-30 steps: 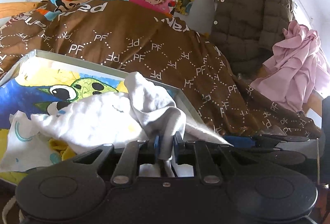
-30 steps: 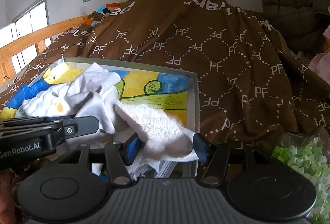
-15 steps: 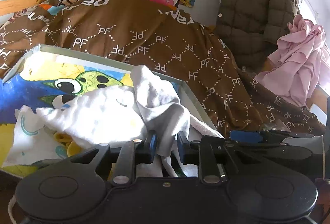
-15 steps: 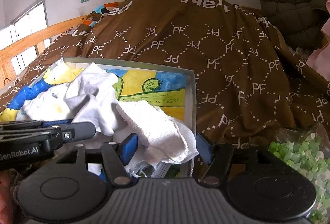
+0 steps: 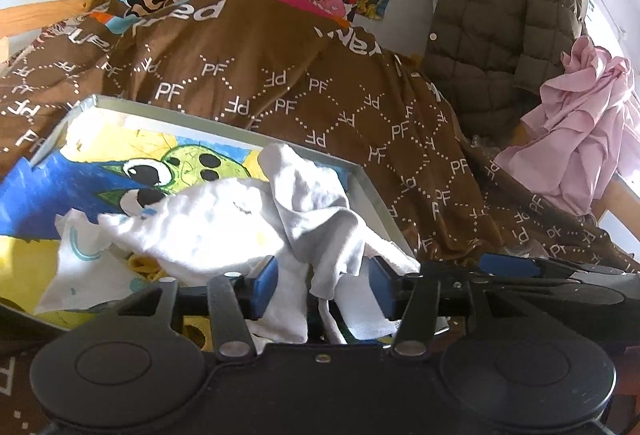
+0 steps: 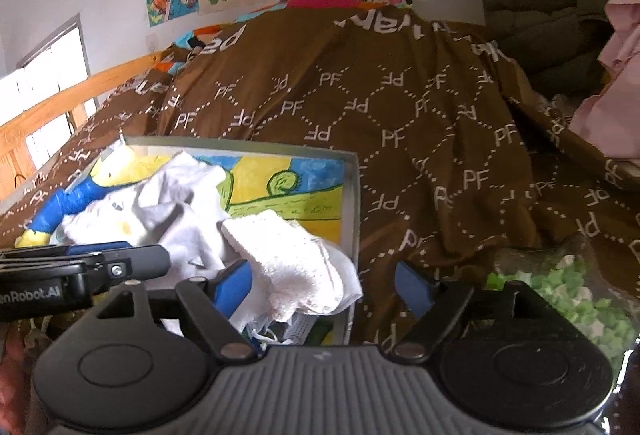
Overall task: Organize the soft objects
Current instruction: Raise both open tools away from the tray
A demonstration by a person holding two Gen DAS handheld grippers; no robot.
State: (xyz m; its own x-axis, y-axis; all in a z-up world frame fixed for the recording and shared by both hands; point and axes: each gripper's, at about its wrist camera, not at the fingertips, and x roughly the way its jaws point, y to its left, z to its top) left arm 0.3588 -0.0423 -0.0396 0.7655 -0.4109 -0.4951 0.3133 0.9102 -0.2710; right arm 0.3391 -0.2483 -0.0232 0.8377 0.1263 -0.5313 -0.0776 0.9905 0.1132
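Note:
A shallow grey-rimmed box [image 5: 372,195] [image 6: 354,195] with a cartoon picture on its floor lies on the bed. A crumpled white cloth [image 5: 312,211] [image 6: 176,203] is heaped in its near corner. One fold hangs loose between the blue pads of my left gripper [image 5: 322,287], whose jaws are opening and do not press on it. A white terry towel [image 6: 288,259] drapes over the box's near right corner. It lies between the pads of my right gripper [image 6: 324,287], whose jaws are also opening; the left pad [image 6: 236,285] is beside the towel, the right one well clear.
A brown blanket [image 5: 320,83] [image 6: 400,107] printed "PF" covers the bed around the box. An olive quilted jacket [image 5: 496,35] and a pink garment [image 5: 580,139] hang at the right. A clear bag of green and white bits [image 6: 560,295] sits by my right gripper. A wooden rail [image 6: 60,107] runs along the left.
My left jaws, shut on the white cloth a second ago, have spread and let it go. The right jaws have widened away from the towel, and the right gripper has drawn back slightly.

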